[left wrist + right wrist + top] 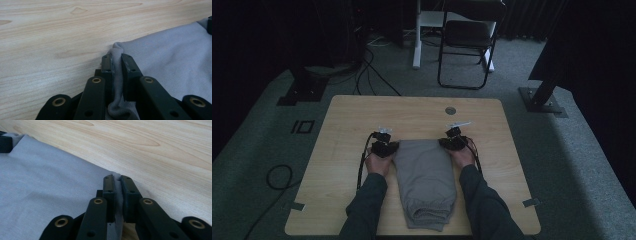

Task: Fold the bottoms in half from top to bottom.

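A grey folded garment lies lengthwise on the wooden table, its gathered end toward the near edge. My left gripper is shut on the garment's far left corner; in the left gripper view a ridge of grey cloth is pinched between the black jaws. My right gripper is shut on the far right corner, and the right gripper view has the cloth's edge clamped between its jaws. Both corners rest low at the table surface.
A round metal grommet sits in the table's far side. Beyond the table stand a folding chair, a white post and loose cables on the carpet. Bare wood lies left, right and beyond the garment.
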Available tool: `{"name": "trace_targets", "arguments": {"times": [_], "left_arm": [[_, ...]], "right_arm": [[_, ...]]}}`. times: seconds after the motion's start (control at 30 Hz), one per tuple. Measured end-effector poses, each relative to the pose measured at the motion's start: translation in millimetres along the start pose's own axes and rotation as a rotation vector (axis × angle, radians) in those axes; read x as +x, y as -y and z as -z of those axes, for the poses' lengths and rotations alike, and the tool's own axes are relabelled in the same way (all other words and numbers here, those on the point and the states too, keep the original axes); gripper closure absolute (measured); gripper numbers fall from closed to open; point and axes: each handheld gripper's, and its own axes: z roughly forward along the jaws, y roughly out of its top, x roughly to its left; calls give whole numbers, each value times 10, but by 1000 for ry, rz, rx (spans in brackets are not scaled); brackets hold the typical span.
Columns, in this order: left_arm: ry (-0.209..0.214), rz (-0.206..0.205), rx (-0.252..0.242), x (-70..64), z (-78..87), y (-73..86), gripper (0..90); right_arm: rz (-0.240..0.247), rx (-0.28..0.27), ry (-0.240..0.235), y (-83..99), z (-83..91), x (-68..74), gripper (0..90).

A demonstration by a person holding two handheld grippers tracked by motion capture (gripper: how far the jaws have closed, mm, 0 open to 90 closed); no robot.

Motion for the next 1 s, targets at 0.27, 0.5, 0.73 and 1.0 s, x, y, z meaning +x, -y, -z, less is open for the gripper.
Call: {"name": "trace_targets", "arguments": {"times": [0.27,0.5,0.73,1.0], "left_arm": [[-12,11,-41,8,96,-148,833],[-5,-13,-134,-81,323,-357,834],[26,-37,-197,-166,573,-363,834],[65,-108,-250,-353,924,-142,833]], "right_arm": [[5,-32,11,-62,66,-24,849],[11,-118,17,-248,316,-38,850],[56,-176,8,-288,581,19,850],[127,-227,-30,-65,945,154,849]]}}
